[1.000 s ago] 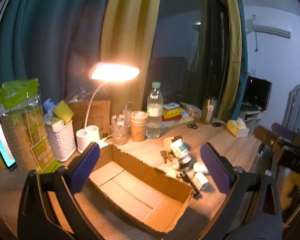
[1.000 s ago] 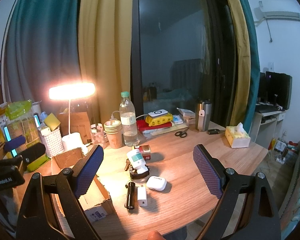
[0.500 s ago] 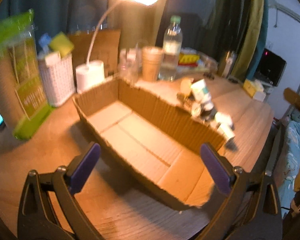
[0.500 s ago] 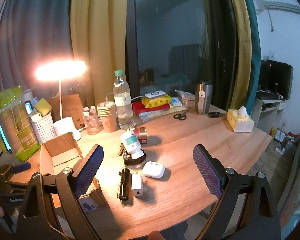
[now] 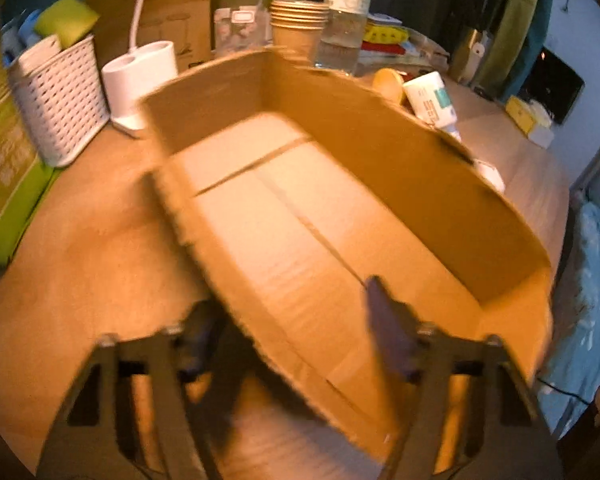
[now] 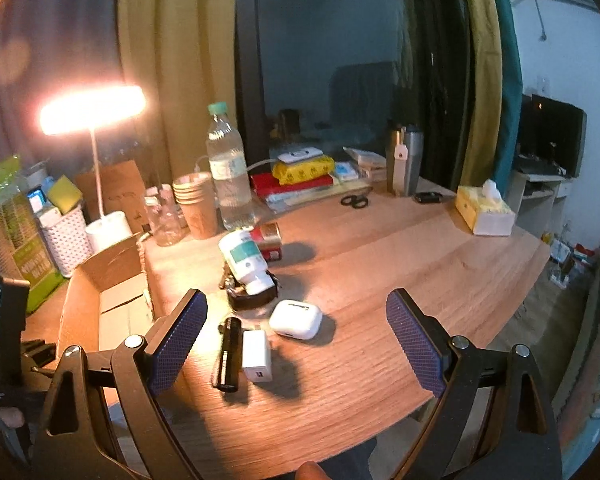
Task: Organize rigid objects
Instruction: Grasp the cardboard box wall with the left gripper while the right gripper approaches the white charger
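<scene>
Wooden table (image 6: 400,264), grain running across. Resting directly on it: open cardboard box (image 5: 300,216) at left; white lamp base (image 5: 140,76) and white basket (image 5: 60,100) beside it; paper cups (image 6: 196,204); water bottle (image 6: 228,176); earbud case (image 6: 296,319); black torch (image 6: 227,354); white charger (image 6: 256,356); scissors (image 6: 355,200); tissue box (image 6: 485,210).

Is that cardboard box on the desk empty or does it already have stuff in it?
Empty. The left wrist view looks straight into the cardboard box and shows only its bare floor flaps and seams.
</scene>
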A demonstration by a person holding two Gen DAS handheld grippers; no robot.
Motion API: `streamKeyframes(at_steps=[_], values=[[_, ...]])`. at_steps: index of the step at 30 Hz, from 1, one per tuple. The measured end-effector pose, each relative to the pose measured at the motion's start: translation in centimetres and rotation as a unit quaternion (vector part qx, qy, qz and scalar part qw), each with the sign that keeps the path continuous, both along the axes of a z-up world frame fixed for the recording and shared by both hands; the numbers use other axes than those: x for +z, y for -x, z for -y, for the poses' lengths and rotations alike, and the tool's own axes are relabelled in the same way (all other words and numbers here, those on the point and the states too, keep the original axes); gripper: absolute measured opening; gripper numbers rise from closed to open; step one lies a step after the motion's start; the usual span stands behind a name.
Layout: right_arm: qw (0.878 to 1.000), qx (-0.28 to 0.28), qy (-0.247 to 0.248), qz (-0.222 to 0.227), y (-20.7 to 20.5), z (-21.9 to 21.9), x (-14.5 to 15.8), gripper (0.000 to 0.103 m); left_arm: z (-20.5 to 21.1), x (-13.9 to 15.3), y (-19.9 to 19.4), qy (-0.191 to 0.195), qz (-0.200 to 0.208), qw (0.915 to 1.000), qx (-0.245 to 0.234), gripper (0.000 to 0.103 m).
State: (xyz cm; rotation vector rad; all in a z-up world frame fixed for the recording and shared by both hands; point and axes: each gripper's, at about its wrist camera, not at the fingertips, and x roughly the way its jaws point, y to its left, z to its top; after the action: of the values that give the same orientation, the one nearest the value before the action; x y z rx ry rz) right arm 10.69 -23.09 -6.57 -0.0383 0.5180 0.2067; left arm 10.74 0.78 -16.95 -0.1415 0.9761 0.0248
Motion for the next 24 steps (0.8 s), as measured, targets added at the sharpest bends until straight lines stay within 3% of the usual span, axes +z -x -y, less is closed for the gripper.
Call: streamKeyframes(at_steps=[1,2,8,12,15,16,24], values=[[1.000,-0.002,0.001,-0.004,-0.4,0.0,-0.3,0.093,-0.2,-0.3,-0.5,0.003,-0.006,1.0000,-0.004,0.039],[1.000,-0.006,0.001,-0.008,-0.7,0.2,-0.6,0.093,-0.4,-0.5,-1.0,0.003,-0.007,0.9999,-0.007,0.033],[0.999,-0.016,0.000,-0.045,-2.9,0.8,-3.1,0.093,-1.9,-0.3,-3.4,-0.037,0.004,0.9990,-0.025,0.019],[0.997,-0.017,0.001,-0.073,-4.3,0.4,-4.9,0.093,-3.0,-0.4,-4.4,-0.029,0.001,0.9991,-0.031,0.018],[0.996,-0.004,0.015,-0.085,-4.6,-0.6,-5.7,0.093,-3.5,-0.6,-3.7,-0.002,-0.013,0.9993,-0.035,0.024],[0.996,0.001,0.021,-0.086,-4.5,-1.0,-5.8,0.091,-3.4,-0.6,-3.3,0.000,-0.014,0.9992,-0.037,0.029],[0.992,0.021,0.049,-0.112,-5.3,-3.3,-7.7,0.074,-3.0,-0.5,-1.7,0.017,0.001,0.9975,-0.069,0.029]])
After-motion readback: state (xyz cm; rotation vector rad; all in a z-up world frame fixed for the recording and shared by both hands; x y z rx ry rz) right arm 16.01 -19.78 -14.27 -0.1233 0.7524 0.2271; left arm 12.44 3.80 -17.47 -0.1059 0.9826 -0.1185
